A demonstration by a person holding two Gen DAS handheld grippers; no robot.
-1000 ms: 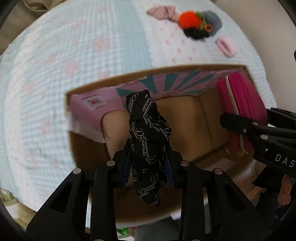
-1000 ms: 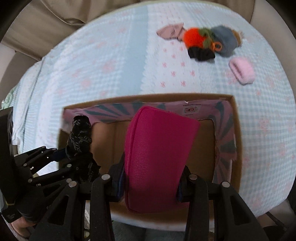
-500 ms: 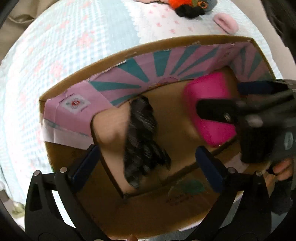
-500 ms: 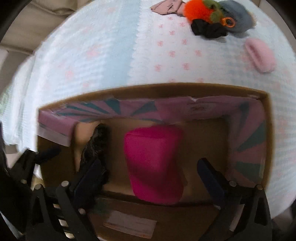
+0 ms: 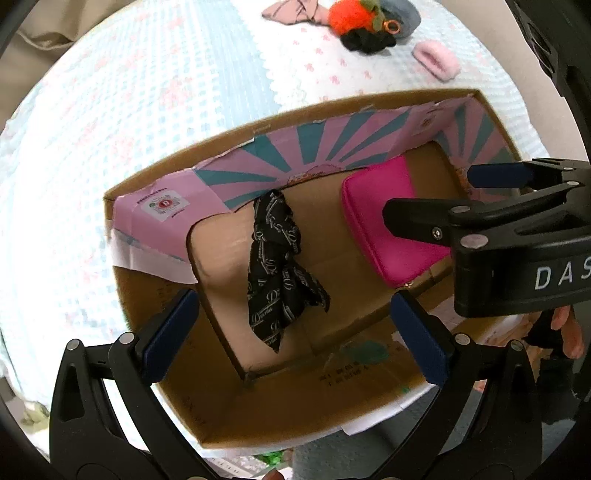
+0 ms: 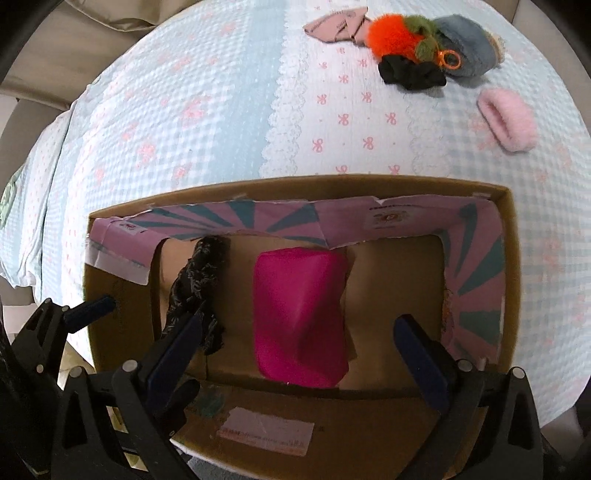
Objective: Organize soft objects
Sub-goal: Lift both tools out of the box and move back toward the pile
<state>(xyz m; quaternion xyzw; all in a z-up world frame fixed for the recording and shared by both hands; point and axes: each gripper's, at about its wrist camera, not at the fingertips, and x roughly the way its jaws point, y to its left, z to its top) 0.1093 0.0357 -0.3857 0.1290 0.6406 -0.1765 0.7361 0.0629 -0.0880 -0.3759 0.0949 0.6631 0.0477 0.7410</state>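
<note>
In the box (image 5: 155, 295) my scarf (image 5: 275, 266) lies w/ long axis running from far wall toward me, loose tail nearest. Pouch (image 6: 301, 317) sits beside it to the right, same heading, a bare strip of floor btwn them. L gripper (image 5: 295, 332) spread wide, empty; R gripper (image 6: 295, 339) wide too, holding nothing. On the bedspread (image 6: 184, 110) beyond the far rim: orange pompom (image 6: 391, 35), black scrunchie (image 6: 410, 75), pink fuzzy bit (image 6: 508, 123). Box's right end open

Our left gripper (image 5: 295, 332) and right gripper (image 6: 295, 354) were black plastic frames with silver screws and blue-padded jaws; white letters "DAS" marked one, with bare fingertips (image 5: 569, 332) showing.
</note>
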